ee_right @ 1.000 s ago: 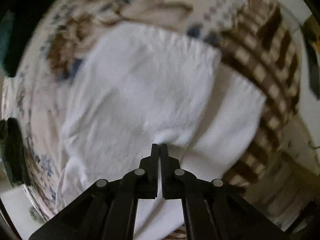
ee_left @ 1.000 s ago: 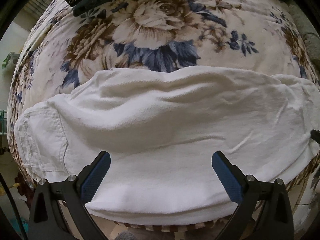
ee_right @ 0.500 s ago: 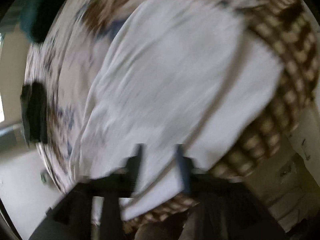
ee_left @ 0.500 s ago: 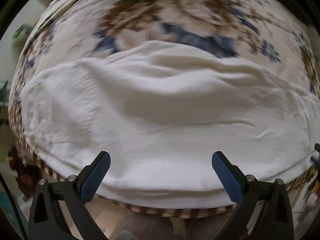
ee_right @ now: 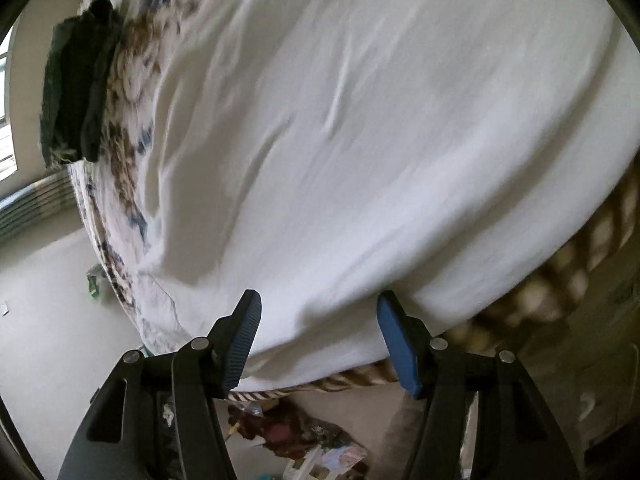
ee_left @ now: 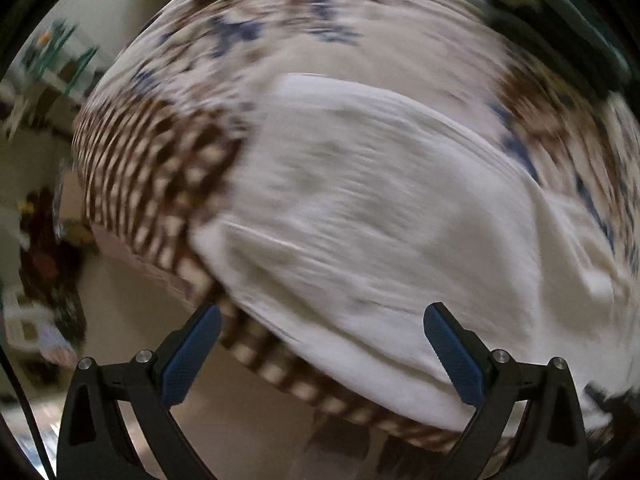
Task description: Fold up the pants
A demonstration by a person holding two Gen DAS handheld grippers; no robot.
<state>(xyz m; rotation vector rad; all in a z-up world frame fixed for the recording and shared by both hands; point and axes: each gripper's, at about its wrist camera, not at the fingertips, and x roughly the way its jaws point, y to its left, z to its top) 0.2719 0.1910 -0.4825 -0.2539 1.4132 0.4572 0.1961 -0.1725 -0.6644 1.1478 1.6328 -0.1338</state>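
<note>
- Left wrist view: the white pants (ee_left: 380,216) were seen spread along the near edge of the floral bedspread (ee_left: 320,40), above its checked border (ee_left: 160,168).
- The left gripper (ee_left: 320,356) was held wide apart, nothing gripped.
- The right gripper (ee_right: 318,332) was likewise parted and empty at the pants' near edge.
- The cloth was judged soft, light and limp; a doubled corner or edge was judged the best hold.

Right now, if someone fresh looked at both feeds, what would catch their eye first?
The white pants, spread across the floral bedspread and reaching its checked border at the near edge. Next, both the left hand-held gripper and right hand-held gripper wide open in front of that edge, gripping nothing.
</note>
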